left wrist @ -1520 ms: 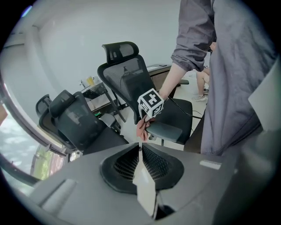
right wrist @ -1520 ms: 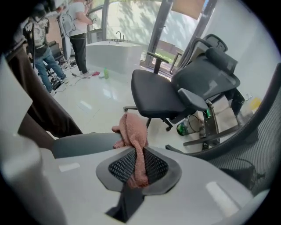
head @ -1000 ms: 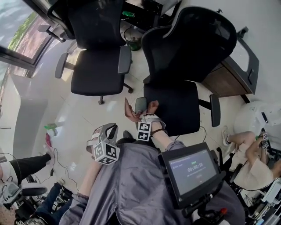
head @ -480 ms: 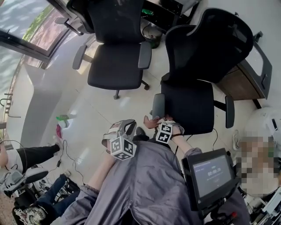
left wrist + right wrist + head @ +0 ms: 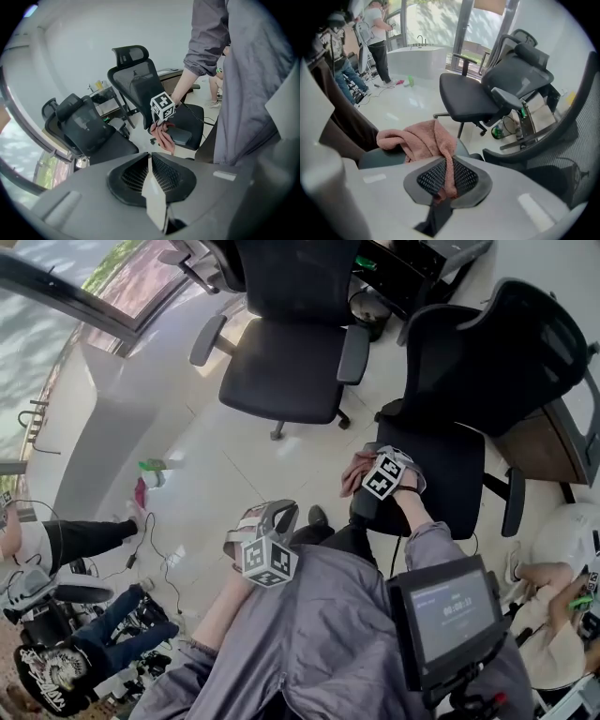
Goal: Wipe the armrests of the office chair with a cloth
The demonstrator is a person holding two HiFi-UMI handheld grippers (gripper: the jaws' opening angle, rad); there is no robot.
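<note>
the cloth [image 5: 417, 138] is clamped in the right gripper [image 5: 444, 171] and draped on the armrest [image 5: 378, 158]. the left gripper [image 5: 151, 174] is kept apart from the chair, its jaws pressed together on nothing.

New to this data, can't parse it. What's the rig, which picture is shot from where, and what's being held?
No robot here: a person holds tongs in each hand. The wide picture comes from a camera on the person's head, looking down. The other two cameras ride on the tongs and look along their jaws. The right tongs are clamped on a pink cloth that lies on the grey armrest of a black office chair. The left tongs are closed, with nothing in them. The marker cubes are part of the tongs.
</note>
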